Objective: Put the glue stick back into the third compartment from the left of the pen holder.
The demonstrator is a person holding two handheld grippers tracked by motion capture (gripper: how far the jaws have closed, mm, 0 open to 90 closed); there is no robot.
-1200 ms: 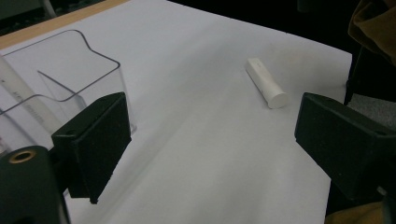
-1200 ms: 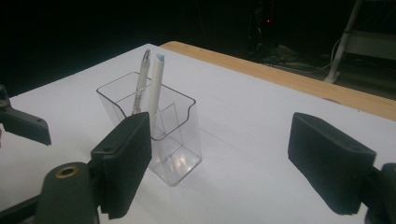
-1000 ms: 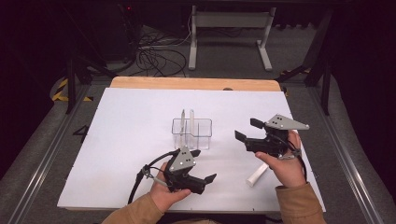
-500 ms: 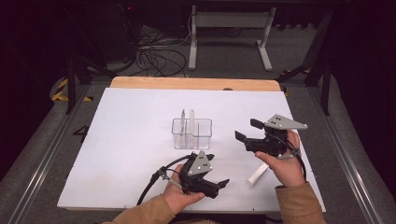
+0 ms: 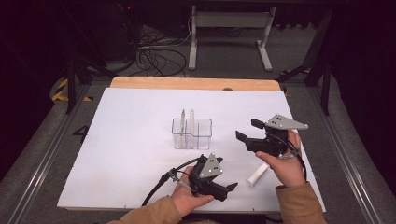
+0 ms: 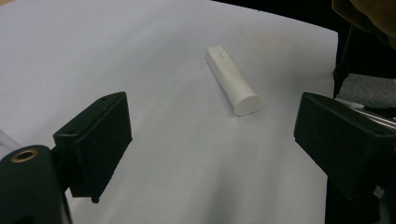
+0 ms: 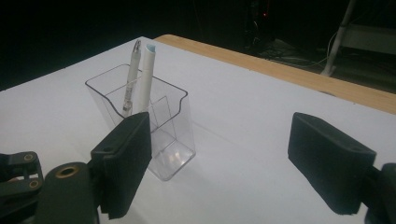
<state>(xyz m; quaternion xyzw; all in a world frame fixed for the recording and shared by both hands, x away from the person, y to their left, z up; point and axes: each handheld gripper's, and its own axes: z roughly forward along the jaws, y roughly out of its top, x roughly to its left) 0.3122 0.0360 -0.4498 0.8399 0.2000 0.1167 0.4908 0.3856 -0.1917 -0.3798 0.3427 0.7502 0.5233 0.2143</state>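
A white cylinder (image 5: pixel 257 175) lies flat on the white table near its front right edge; in the left gripper view this cylinder (image 6: pixel 233 81) rests ahead of the jaws. My left gripper (image 5: pixel 229 189) hovers low just left of it, pointing at it, open (image 6: pixel 219 154) with nothing between the jaws. A clear plastic holder (image 5: pixel 191 133) stands mid-table with a pen (image 7: pixel 132 77) and a white marker (image 7: pixel 147 74) upright in it. My right gripper (image 5: pixel 248 129) is held right of the holder, aimed at it, open (image 7: pixel 229 163) and empty.
The white sheet (image 5: pixel 130 140) covers the table, with a wooden strip (image 5: pixel 187 83) at its far edge. Beyond are dark floor, cables (image 5: pixel 154 56) and a metal stand (image 5: pixel 229 28). The table's right edge lies close behind the cylinder.
My left gripper has slid to the right along the table's front, closer to the white cylinder, and dipped slightly. The right gripper has kept still.
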